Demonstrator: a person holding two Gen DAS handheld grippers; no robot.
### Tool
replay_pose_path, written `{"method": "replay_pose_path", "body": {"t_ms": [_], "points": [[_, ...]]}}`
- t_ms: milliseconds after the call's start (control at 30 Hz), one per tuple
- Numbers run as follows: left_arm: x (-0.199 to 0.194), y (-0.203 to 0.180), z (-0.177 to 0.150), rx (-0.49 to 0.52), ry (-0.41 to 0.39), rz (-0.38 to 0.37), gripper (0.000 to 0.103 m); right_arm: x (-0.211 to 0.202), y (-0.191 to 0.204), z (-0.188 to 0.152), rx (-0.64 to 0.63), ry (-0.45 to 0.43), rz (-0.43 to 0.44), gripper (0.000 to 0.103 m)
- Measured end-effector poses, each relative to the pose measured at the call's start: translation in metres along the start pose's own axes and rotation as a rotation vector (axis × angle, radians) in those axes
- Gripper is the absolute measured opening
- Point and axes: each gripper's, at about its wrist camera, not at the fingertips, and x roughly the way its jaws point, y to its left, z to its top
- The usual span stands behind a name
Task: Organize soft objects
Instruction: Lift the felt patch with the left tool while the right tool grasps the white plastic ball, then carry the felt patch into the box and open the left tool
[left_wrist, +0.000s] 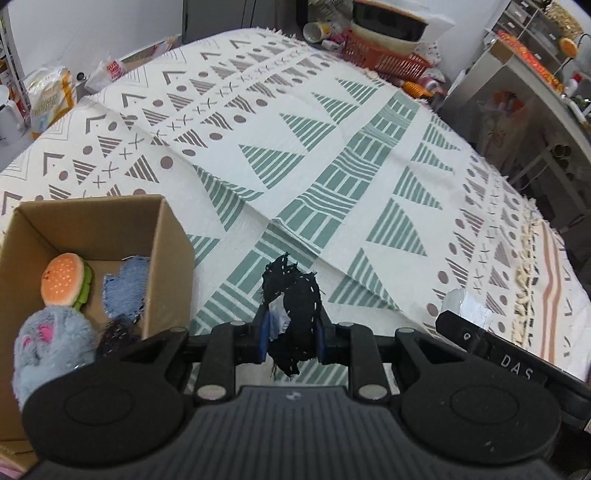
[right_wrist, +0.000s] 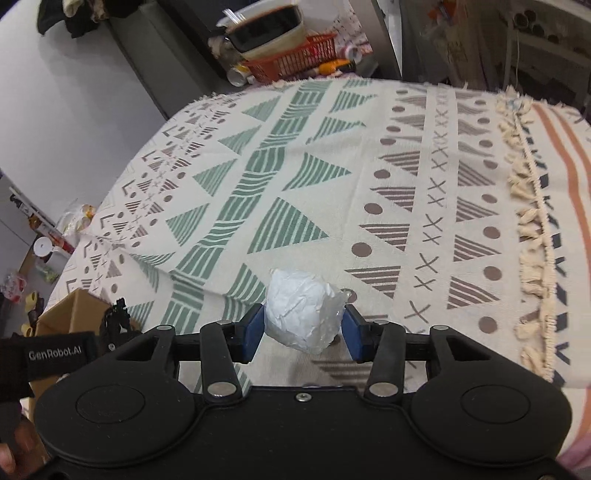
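My left gripper is shut on a black scrap of cloth with white stitching, held just above the patterned tablecloth. Left of it stands an open cardboard box holding a burger plush, a grey fluffy plush, a blue denim patch and another dark scrap. My right gripper is shut on a white crumpled ball in clear plastic, its blue pads pressing both sides. The box corner shows at the lower left of the right wrist view.
A red basket stacked with bowls sits at the table's far edge, with cups and bottles around it. Bags and packets lie beyond the left edge. Shelving stands to the right. A tasselled fringe runs along the cloth's right side.
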Motion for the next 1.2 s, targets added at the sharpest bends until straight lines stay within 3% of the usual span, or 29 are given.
{"method": "replay_pose_path", "body": {"t_ms": [667,1200], "points": [[-0.089,0.036,-0.031,-0.029,-0.107,-0.056,0.023,-0.082,0.037,-0.021,-0.066,-0.116,0.068,0.045],[-0.121,0.101,-0.041,-0.103,-0.133,-0.069,0.023,-0.093,0.091,-0.038,-0.127,-0.137,0.135,0.045]]}}
